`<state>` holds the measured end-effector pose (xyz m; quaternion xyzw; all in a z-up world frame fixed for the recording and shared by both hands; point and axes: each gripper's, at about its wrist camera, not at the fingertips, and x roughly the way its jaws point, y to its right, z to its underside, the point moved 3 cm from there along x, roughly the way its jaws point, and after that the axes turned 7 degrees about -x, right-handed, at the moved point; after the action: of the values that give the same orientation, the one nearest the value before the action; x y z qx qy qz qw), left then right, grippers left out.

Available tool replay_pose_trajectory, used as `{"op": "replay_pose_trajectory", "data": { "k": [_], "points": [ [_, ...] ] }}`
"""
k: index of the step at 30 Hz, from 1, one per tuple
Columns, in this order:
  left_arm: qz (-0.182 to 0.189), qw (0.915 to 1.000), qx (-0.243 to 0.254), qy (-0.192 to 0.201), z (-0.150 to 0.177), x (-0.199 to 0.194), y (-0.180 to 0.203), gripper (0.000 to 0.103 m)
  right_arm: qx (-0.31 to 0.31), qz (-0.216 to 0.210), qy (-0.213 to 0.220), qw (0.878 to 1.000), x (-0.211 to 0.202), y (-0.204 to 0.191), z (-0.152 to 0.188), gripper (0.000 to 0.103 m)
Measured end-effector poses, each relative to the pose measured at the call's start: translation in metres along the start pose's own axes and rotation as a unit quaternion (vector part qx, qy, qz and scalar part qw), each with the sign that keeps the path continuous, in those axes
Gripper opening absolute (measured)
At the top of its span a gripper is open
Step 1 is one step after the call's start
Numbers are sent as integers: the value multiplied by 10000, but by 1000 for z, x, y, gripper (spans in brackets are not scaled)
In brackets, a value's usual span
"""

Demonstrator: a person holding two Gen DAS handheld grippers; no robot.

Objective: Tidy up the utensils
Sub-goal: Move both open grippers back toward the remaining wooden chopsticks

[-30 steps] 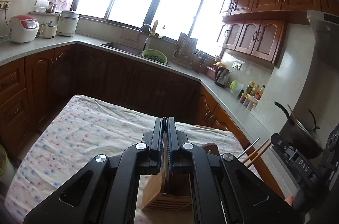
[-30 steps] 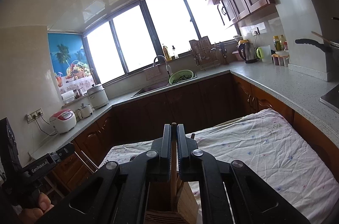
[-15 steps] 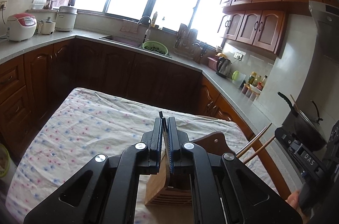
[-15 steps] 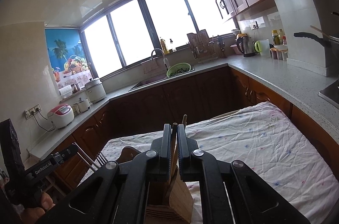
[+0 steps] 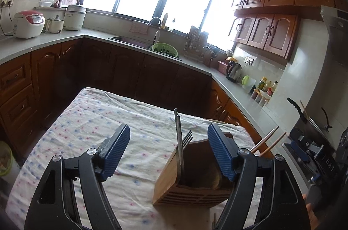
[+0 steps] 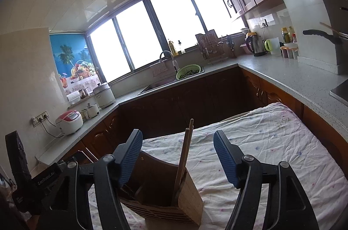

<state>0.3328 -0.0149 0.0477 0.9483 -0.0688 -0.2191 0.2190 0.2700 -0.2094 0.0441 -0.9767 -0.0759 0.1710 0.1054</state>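
Note:
A wooden utensil holder [image 5: 191, 188] stands on the cloth-covered table [image 5: 91, 121]. A pair of metal chopsticks [image 5: 178, 138] and a fork [image 5: 187, 139] stand upright in it. My left gripper [image 5: 168, 150] is open and empty just above the holder. In the right wrist view the same holder [image 6: 165, 199] has a pair of wooden chopsticks [image 6: 184, 156] standing in it. My right gripper [image 6: 177, 156] is open and empty above it. The wooden chopsticks also show in the left wrist view [image 5: 268, 140].
The table carries a white flowered cloth [image 6: 271, 143]. Dark wooden kitchen cabinets [image 5: 130, 69] and a grey counter [image 6: 293, 75] ring the table. A sink with a green colander [image 5: 164, 49], a kettle [image 5: 233, 70] and a rice cooker [image 5: 28, 23] stand on the counter.
Both grippers have opened. The left let go of the metal chopsticks and the right let go of the wooden chopsticks, which now stand in the holder.

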Motion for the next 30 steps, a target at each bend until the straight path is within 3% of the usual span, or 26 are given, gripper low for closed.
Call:
{"op": "replay_pose_trajectory", "data": {
  "k": [2, 7, 10, 30],
  "points": [
    [-58, 10000, 16, 12, 2, -6, -1, 90, 50, -32, -2, 10000, -4, 1, 1, 90],
    [-169, 9995, 252, 40, 9, -22, -1, 98, 57, -43, 29, 10000, -17, 2, 4, 99],
    [-221, 9991, 375, 9, 16, -32, 1, 102, 44, -59, -6, 10000, -26, 1, 7, 100],
    [-181, 9973, 527, -477, 70, -94, -3, 102, 210, 13, -221, 9995, -105, 12, 46, 100]
  ]
}}
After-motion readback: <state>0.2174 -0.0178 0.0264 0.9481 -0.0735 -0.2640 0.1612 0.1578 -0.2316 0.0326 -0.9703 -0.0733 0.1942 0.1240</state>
